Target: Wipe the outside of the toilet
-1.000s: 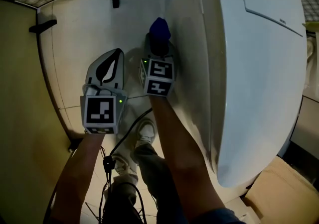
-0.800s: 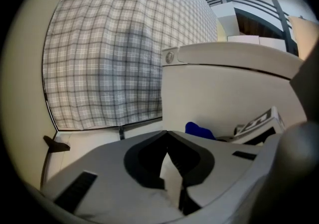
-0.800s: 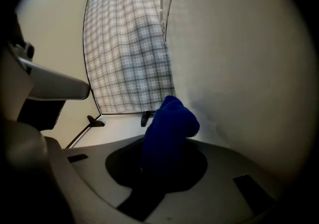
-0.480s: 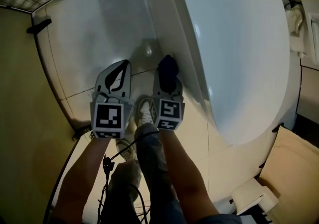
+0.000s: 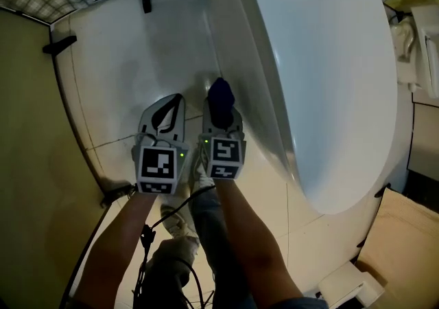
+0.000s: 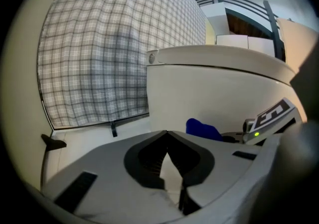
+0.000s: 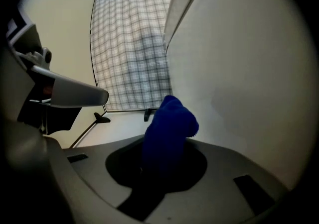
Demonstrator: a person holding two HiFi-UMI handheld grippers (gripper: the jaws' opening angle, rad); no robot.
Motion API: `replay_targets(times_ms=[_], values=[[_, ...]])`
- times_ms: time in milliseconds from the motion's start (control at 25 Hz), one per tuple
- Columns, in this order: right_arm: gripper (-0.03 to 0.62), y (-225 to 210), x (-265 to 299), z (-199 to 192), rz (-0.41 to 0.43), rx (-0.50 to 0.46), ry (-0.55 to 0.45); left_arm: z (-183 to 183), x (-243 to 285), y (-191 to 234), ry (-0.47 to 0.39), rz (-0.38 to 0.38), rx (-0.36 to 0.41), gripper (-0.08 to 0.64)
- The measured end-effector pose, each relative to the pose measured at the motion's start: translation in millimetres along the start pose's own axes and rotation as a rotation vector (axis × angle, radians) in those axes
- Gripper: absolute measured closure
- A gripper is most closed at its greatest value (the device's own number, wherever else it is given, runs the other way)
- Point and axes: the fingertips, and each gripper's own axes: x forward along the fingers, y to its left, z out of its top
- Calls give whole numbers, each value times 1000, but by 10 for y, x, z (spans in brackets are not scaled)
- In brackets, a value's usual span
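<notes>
The white toilet (image 5: 329, 81) fills the right of the head view, its side wall (image 7: 239, 83) close on the right of the right gripper view. My right gripper (image 5: 221, 105) is shut on a blue cloth (image 7: 169, 128) that sticks out past the jaws, beside the toilet's lower side (image 5: 236, 53); whether it touches I cannot tell. My left gripper (image 5: 167, 112) hangs just left of it, jaws shut with nothing between them. From the left gripper view I see the toilet (image 6: 214, 93) ahead and the blue cloth (image 6: 202, 128) to the right.
A checked curtain (image 6: 109, 49) hangs behind the toilet above a pale tiled floor (image 5: 130, 74). A yellowish partition (image 5: 27, 150) stands on the left. My legs and shoes (image 5: 199, 170) are below the grippers. A cardboard box (image 5: 405, 246) sits at lower right.
Both grippers have shifted slightly up and right along the toilet's side over the last half second. The view has swung since a second ago, when the cloth was higher against the bowl.
</notes>
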Motion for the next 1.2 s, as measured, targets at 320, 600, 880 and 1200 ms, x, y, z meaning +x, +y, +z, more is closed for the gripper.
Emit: replay_targets(times_ms=[320,600,880,1200], values=[[518,76,1804,162,71,-24,20,60,611,763,-55,81,41,545],[518,-229,2484,-188,19,-38,58,-390,954,1019,-19,87,124,545],[520,-409,1508,-714,-31,-2,120,-529,893,633,45,30,99,545],[520,-395,107,-1385,-89,33,254,-491,352,0,76,-51,42,545]])
